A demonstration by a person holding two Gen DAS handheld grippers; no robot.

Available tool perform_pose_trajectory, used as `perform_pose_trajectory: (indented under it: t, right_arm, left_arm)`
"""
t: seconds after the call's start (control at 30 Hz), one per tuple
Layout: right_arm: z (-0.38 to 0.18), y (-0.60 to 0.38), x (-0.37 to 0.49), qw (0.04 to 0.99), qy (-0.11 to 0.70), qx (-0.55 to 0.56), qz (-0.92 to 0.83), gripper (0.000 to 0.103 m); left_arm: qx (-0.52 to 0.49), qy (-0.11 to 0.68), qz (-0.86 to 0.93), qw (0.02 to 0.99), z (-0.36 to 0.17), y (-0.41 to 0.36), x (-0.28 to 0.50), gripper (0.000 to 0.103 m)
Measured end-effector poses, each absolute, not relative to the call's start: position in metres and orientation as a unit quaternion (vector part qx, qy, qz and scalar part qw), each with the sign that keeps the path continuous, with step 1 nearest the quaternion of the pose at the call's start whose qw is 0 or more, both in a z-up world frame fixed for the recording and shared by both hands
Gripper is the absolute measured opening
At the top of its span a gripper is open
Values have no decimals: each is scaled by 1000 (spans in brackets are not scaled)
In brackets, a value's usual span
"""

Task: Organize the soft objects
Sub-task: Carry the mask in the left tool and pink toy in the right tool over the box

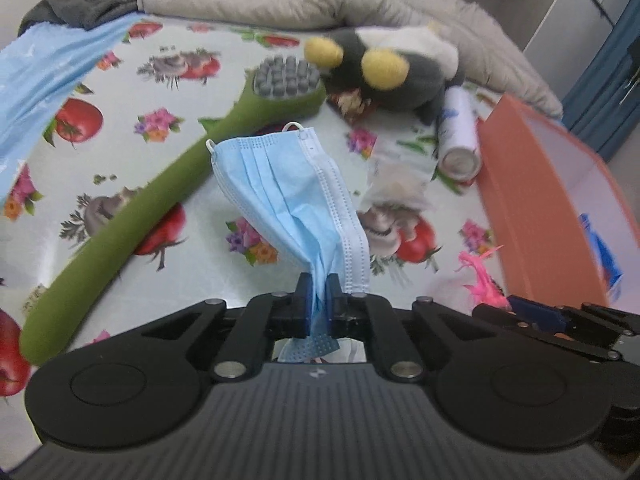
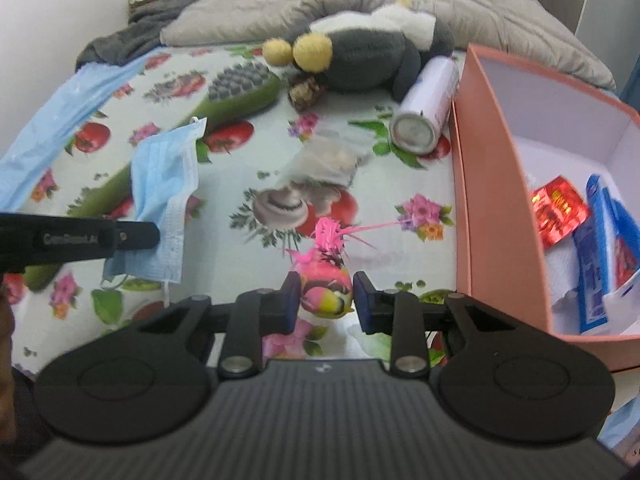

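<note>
Left wrist view is showing the left gripper (image 1: 317, 286) pinching a blue face mask (image 1: 294, 200) near one short end, its jaws almost fully together with only bunched fabric between the pads. The mask is standing up and away from the fingers, its long axis running along them, the free end with its ear loops pointing toward the green brush (image 1: 168, 168) and the plush toy (image 1: 384, 68). It is hanging above the fruit-print cloth (image 1: 200, 40).

In the right wrist view, the right gripper (image 2: 326, 294) is gripping a small pink and yellow toy (image 2: 326, 288), jaws partly closed and pressing on both its sides. The toy's pink feathery tuft is pointing away from the camera. It is sitting just beside the orange box (image 2: 480, 200).
</note>
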State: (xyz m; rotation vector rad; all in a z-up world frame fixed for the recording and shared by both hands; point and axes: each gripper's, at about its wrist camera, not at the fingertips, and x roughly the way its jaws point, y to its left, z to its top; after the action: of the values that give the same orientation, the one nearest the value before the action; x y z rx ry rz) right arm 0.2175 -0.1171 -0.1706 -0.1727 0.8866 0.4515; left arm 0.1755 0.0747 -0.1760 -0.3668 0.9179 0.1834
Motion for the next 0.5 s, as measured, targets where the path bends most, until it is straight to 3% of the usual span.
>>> perform_pose_trajectory:
  t: [0.5]
  right_arm:
    - [-81,-140,195,906,354,-46,227,32]
  left_arm:
    - [-189,392,40,900,-84,50,145,8]
